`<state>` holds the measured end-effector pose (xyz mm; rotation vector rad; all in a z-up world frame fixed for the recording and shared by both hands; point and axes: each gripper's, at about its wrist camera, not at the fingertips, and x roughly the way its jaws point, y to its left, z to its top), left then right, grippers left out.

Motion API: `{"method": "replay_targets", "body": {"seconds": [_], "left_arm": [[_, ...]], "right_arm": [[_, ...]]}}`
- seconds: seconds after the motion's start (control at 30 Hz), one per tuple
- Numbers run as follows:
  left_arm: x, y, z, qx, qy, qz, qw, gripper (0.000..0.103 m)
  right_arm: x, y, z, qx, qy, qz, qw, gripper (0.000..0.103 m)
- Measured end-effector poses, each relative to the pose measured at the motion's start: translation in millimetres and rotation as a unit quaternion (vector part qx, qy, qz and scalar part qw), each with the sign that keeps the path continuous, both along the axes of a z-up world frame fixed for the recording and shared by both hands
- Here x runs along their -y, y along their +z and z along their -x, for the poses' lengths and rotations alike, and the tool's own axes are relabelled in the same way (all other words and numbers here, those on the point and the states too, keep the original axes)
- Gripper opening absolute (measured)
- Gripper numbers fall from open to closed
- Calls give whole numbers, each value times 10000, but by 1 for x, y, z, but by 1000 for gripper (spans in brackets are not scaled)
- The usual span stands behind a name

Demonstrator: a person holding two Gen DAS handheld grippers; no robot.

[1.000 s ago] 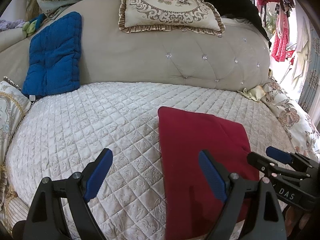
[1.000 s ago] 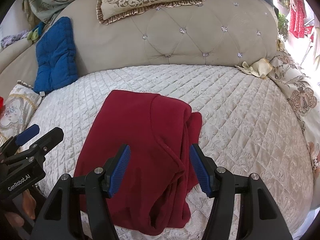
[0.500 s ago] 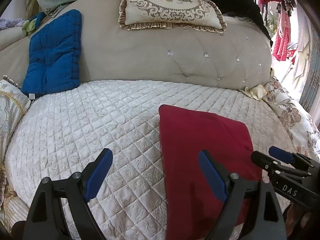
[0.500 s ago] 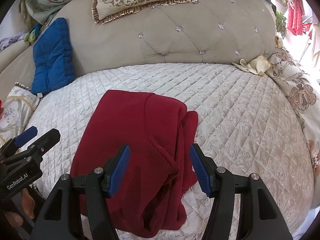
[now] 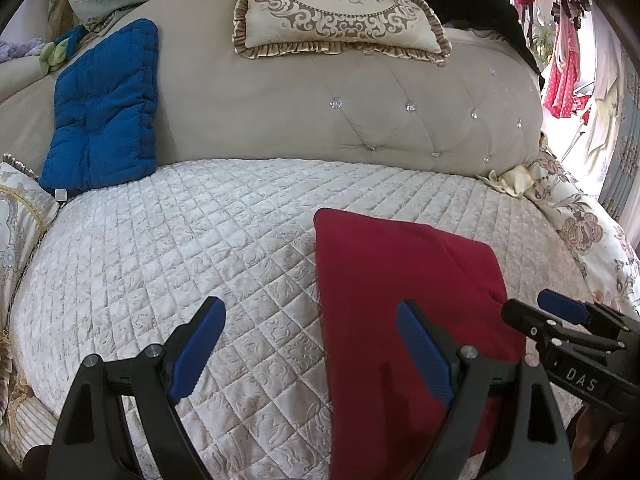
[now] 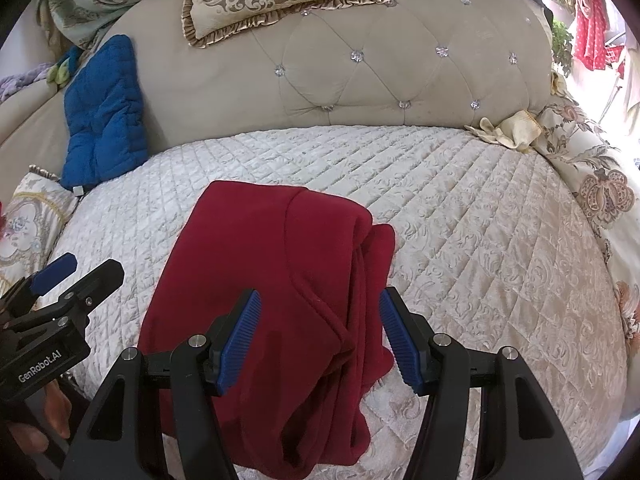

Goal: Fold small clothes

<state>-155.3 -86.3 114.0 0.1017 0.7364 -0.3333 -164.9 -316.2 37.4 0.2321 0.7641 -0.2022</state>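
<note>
On the quilted bed [image 6: 460, 208] lies one folded red garment [image 6: 280, 264]; two hand-held grippers, left [image 5: 310, 350] and right [image 6: 318, 338], hover spread, holding nothing.

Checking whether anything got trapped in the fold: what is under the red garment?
The red garment lies on the quilted bedspread, which shows all around it. Whatever sits beneath its folded layers is covered.

One red garment [image 6: 276, 280] on bed [image 6: 480, 220]. Two claws: left [image 5: 310, 354], right [image 6: 320, 336], each with two blue pads. One blue cushion [image 5: 102, 110] far left against headboard [image 5: 320, 112]. One floral pillow [image 5: 340, 8] on top of headboard. One patterned pillow [image 5: 16, 216] at left edge. One cream rag [image 6: 506, 132] far right. Headboard studs: seven seen in left view, eight in right.
</note>
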Motion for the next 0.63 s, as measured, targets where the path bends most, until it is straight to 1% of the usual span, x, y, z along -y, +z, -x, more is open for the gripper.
{"method": "replay_targets", "body": {"seconds": [0.37,0.5,0.63], "left_arm": [[-1,0,0,-12,-4,83,10000,91],[-1,-2,4,109,-89,160,9998,90],[4,-2,6,158,-161,62,9997,89]], "right_arm": [[-9,-5,-2,-87,94,3,9999,41],[-11,-5,-2,-74,119,-5,9999,41],[-12,-3,-1,-28,131,-4,9999,41]]}}
